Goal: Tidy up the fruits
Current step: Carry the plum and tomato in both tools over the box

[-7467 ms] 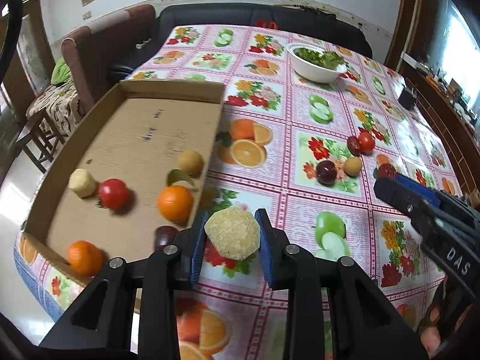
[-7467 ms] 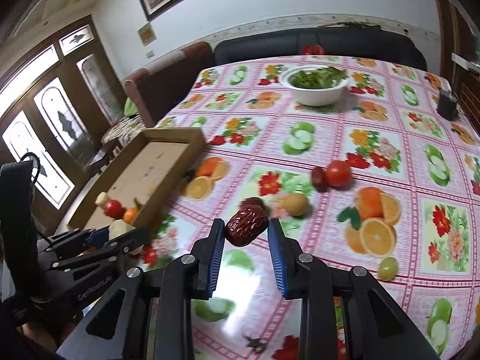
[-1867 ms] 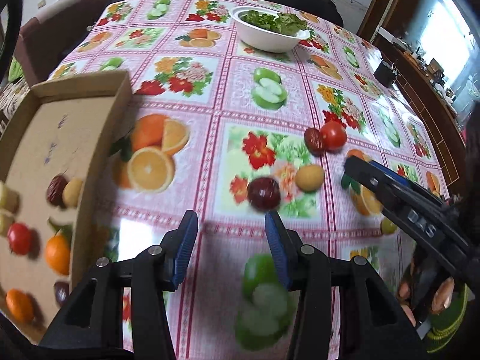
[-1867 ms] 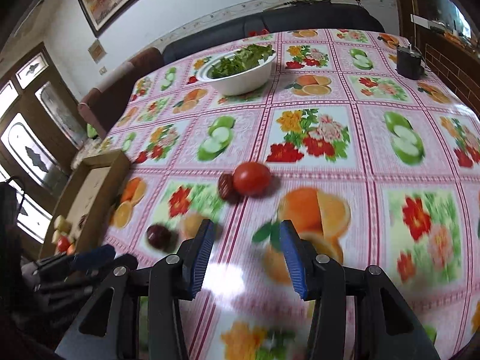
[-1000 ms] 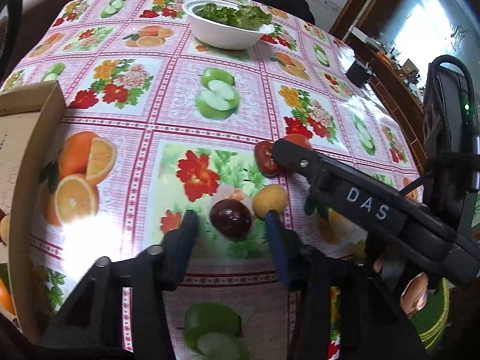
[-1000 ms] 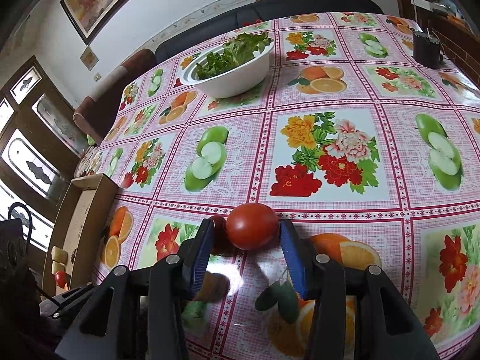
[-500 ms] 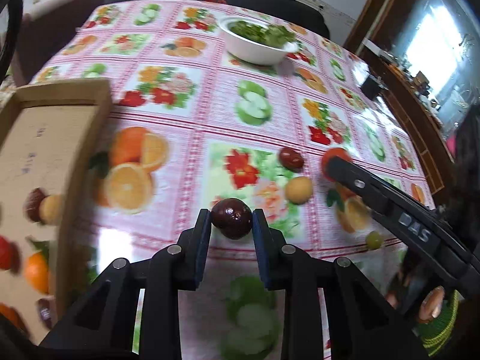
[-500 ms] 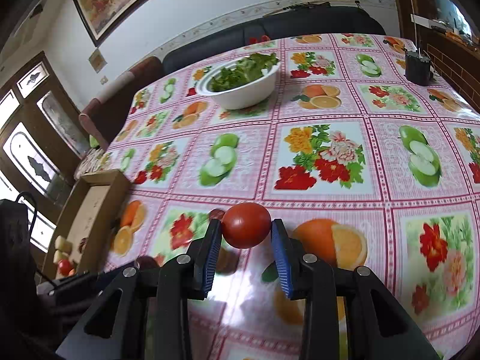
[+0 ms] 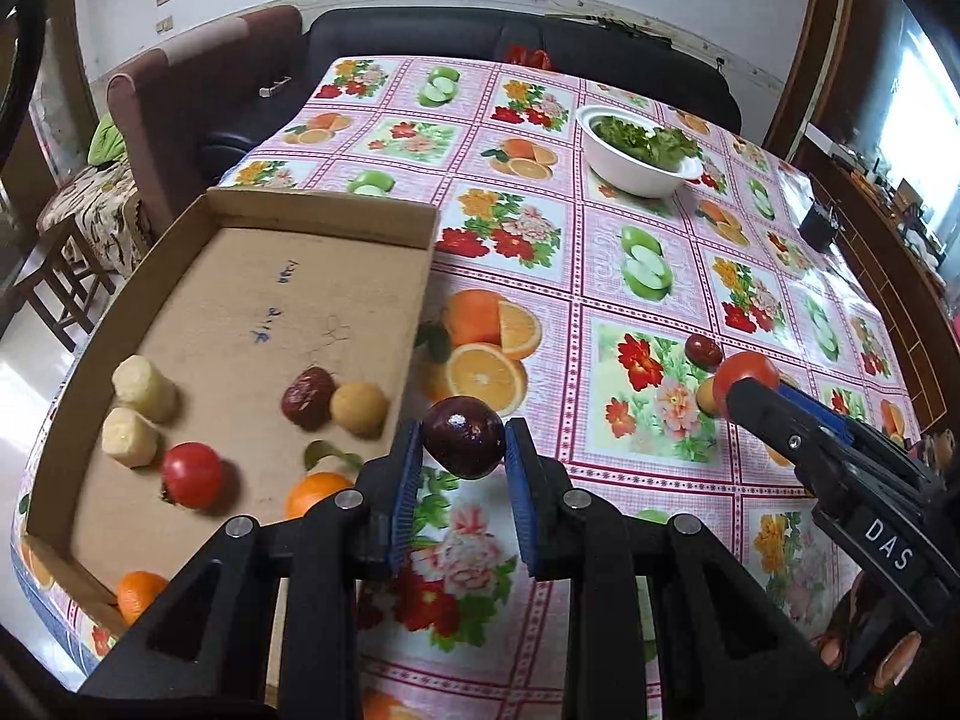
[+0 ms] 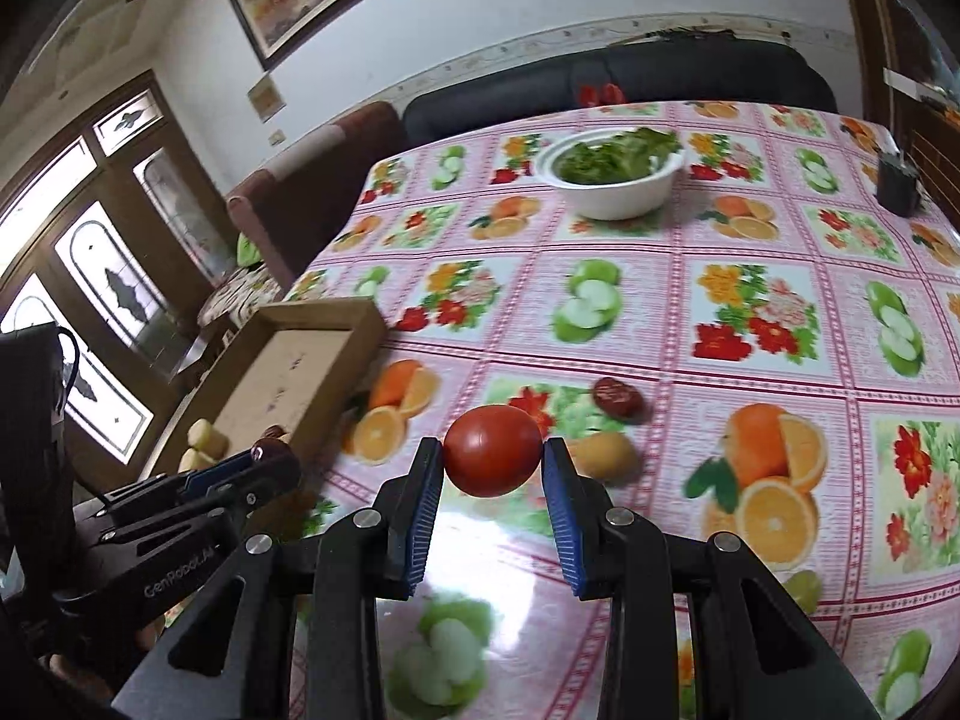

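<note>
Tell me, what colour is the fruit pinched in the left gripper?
Dark purple-maroon fruit, clearest in the left wrist view.

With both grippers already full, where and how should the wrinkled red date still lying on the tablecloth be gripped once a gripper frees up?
Grip the date across its short middle, fingers on its two long sides, coming down from above. It lies flat and elongated, so the narrow waist fits best. The yellow-brown fruit sits apart nearer the camera, so close across the open sides. The tomato fills the right gripper, the dark plum the left gripper.
</note>
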`<state>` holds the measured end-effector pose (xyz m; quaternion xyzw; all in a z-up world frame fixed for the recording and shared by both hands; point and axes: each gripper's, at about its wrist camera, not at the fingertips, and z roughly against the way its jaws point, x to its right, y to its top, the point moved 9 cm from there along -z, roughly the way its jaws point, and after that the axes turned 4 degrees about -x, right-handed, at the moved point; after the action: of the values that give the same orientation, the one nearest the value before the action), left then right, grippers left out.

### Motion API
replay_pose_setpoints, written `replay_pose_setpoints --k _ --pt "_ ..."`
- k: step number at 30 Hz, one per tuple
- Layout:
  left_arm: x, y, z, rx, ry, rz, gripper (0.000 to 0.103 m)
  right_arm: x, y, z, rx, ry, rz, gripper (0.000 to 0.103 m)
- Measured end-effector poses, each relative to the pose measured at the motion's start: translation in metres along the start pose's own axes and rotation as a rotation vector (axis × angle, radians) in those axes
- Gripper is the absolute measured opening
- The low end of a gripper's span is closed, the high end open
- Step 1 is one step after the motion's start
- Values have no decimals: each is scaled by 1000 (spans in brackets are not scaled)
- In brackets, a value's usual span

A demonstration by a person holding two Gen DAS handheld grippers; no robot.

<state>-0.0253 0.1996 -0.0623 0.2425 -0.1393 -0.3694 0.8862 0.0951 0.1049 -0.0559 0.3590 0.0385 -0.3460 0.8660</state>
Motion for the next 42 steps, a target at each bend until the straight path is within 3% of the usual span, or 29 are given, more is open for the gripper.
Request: replay_pose_setpoints --k 23,42 --pt "-63 6 20 41 63 73 25 -82 1 -15 -32 66 126 34" --pt "-138 37 2 16 93 176 25 -143 16 -61 -81 121 194 34"
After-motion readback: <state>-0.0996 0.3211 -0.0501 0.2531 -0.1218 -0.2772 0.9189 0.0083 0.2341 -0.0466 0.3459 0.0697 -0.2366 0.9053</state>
